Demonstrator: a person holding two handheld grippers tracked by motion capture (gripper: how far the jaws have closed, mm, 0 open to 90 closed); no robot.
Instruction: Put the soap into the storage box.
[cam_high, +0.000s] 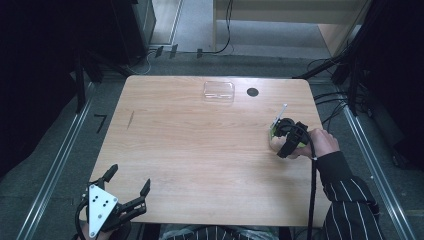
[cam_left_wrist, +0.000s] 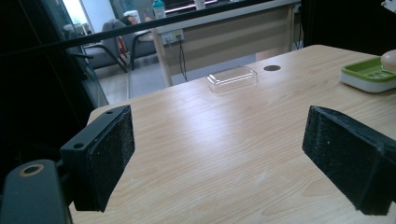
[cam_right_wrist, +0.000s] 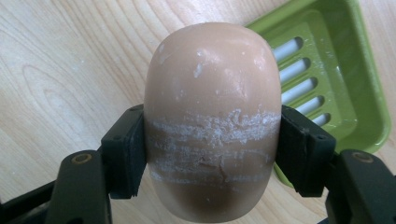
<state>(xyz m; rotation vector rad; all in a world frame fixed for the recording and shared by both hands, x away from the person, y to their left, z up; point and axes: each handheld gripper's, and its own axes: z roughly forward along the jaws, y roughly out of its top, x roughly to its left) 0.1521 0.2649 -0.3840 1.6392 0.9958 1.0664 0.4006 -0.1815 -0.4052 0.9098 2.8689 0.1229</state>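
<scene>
A tan oval bar of soap (cam_right_wrist: 212, 121), scuffed white across its middle, is clamped between the two black jaws of my right gripper (cam_right_wrist: 212, 149), held just above the wood. A green slotted soap dish (cam_right_wrist: 336, 79) lies beside and partly under it. From above, the right gripper (cam_high: 280, 137) is at the table's right side over the dish (cam_high: 273, 131). My left gripper (cam_high: 131, 181) hovers at the near left corner, jaws wide apart with nothing between them. In the left gripper view its pads (cam_left_wrist: 109, 156) frame bare table, and the dish (cam_left_wrist: 369, 74) with soap (cam_left_wrist: 388, 59) sits far right.
A clear plastic lid (cam_high: 219, 91) lies at the table's far middle, next to a dark round hole (cam_high: 252, 92). The wooden table (cam_high: 200, 150) is bare between the grippers. Cables and dark stands ring the table; metal rails run along the floor on both sides.
</scene>
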